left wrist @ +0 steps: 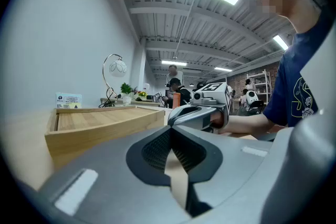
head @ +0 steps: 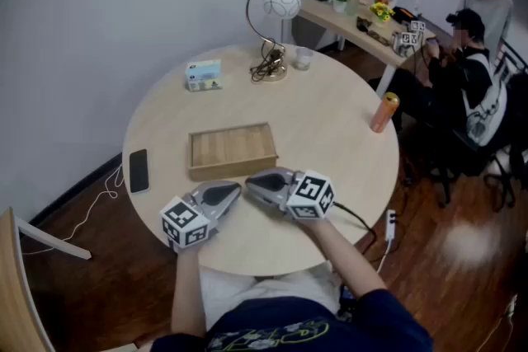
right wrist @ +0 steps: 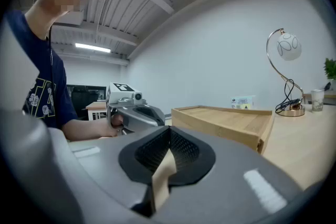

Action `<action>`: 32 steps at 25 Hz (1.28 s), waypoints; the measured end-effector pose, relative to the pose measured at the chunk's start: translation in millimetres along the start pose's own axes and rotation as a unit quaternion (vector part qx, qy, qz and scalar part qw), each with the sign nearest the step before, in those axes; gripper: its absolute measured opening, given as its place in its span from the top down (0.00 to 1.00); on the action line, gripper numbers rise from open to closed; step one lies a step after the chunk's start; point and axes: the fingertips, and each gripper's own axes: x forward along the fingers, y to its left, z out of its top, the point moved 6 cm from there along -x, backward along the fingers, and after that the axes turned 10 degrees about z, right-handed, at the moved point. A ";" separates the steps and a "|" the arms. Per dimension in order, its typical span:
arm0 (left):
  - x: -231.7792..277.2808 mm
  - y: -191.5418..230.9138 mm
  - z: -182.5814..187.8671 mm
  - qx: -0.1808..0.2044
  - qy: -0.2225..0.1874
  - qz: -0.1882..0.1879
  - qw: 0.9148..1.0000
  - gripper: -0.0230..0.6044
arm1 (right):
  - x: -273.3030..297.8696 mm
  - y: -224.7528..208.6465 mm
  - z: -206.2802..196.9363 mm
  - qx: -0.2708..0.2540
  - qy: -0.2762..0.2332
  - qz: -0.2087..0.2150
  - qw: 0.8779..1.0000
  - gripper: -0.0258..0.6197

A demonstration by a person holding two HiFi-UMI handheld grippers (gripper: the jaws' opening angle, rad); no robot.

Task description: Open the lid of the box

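- While both rest low over the near part of the round table (head: pixel 272 260), the left gripper (head: pixel 231 191) and the right gripper (head: pixel 254 182) have their jaws pressed fully together on nothing, tips angled toward each other.
- Just beyond those tips, and apart from them, lies the wooden box (head: pixel 231 148). Its long axis runs left to right, its near long side faces both grippers, and its lid appears still down.
- The right gripper's tip sits marginally nearer, toward the right half of that near side. Judged: a short forward reach suffices, once the jaws part.
- Farther off stand a phone (head: pixel 139 171) at left, and a card (head: pixel 204 75) and a lamp (head: pixel 272 29) at the far edge.
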 end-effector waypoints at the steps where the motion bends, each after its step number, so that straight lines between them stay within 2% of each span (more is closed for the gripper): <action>1: -0.3 -0.3 -0.1 0.000 0.000 0.000 1.000 0.96 | 0.6 0.8 1.1 0.001 -0.005 0.000 1.000 0.97; 32: 1.2 -1.1 0.6 0.000 -0.003 -0.002 1.000 0.96 | -1.0 0.9 2.6 0.001 -0.003 -0.005 1.000 0.97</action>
